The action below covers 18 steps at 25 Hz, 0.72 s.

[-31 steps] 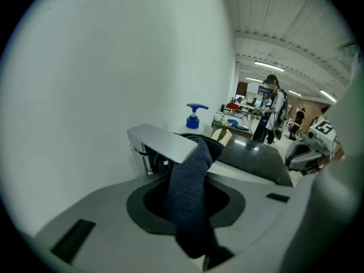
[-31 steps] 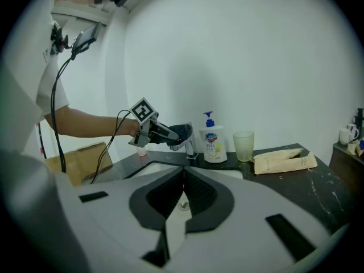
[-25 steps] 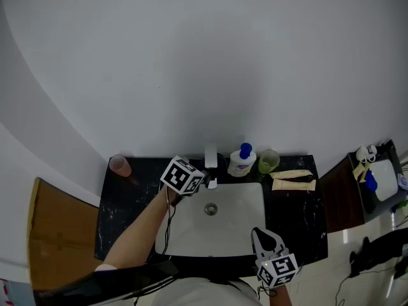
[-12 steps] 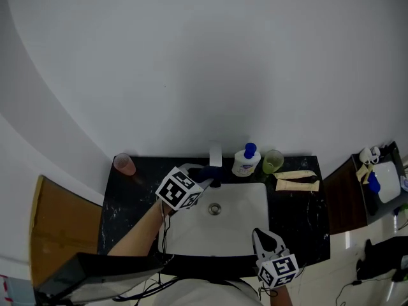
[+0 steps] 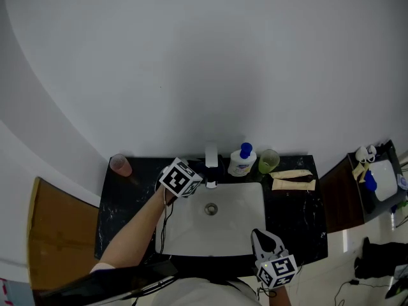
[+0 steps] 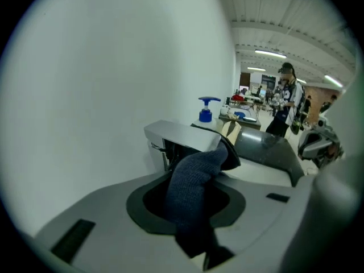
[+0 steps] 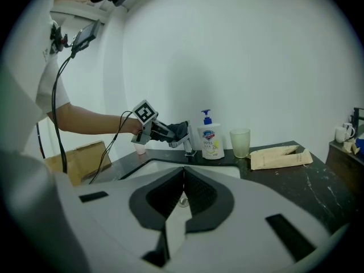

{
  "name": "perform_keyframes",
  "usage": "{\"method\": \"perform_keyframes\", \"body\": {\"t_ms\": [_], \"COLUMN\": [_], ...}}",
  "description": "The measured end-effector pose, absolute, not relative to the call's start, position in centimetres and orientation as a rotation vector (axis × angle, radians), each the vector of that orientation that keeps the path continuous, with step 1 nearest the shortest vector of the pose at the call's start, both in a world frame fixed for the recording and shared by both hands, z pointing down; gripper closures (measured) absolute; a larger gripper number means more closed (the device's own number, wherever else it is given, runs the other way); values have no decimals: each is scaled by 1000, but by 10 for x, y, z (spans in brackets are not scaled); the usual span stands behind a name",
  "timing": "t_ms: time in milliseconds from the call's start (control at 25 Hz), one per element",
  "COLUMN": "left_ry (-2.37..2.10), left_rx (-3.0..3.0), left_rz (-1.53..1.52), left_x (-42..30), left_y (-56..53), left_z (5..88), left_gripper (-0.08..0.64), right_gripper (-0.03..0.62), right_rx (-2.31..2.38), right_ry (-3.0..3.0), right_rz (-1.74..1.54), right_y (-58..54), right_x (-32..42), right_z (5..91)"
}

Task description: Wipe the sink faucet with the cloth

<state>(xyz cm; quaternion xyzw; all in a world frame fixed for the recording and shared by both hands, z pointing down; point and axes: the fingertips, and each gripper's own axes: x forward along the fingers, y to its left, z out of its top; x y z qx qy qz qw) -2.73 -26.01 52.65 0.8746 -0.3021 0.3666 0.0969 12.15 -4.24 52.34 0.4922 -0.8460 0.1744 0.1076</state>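
A chrome faucet (image 5: 211, 158) stands at the back rim of the white sink (image 5: 239, 228). My left gripper (image 5: 203, 181) is shut on a dark blue cloth (image 6: 193, 175) and presses it against the left side of the faucet (image 6: 181, 135). The right gripper view shows the same contact from across the basin: the cloth (image 7: 180, 131) wraps the faucet (image 7: 187, 143) at the tip of the left gripper (image 7: 170, 133). My right gripper (image 5: 261, 236) hangs over the sink's front right rim, jaws shut with nothing in them (image 7: 183, 174).
On the black counter (image 5: 121, 203) behind the sink stand a soap pump bottle (image 5: 242, 160), a green cup (image 5: 268, 161) and beige packets (image 5: 293, 179). A pink cup (image 5: 119, 165) sits at the back left. A cardboard box (image 7: 85, 158) lies left of the counter.
The left gripper with the cloth slid down and away from the faucet toward the basin's left, then came back up against the faucet. The right gripper has not moved.
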Motion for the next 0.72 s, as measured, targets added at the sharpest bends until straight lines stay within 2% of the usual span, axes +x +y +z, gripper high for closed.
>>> {"method": "perform_keyframes", "body": {"t_ms": [160, 520, 720], "left_ry": [-961, -691, -689], "left_rx": [2554, 2709, 2714], "left_rz": [1032, 995, 993], "left_x": [-33, -8, -1], "left_y": [-264, -192, -198], "left_z": [524, 500, 497], "left_gripper": [471, 471, 471], "right_gripper": [588, 588, 588], "right_rx": [1448, 1428, 1424], "right_ry": [-2496, -2503, -2506], "right_rz": [507, 520, 516], "right_y": [-43, -43, -45], "right_x": [120, 117, 115], "right_z": [521, 524, 523]}}
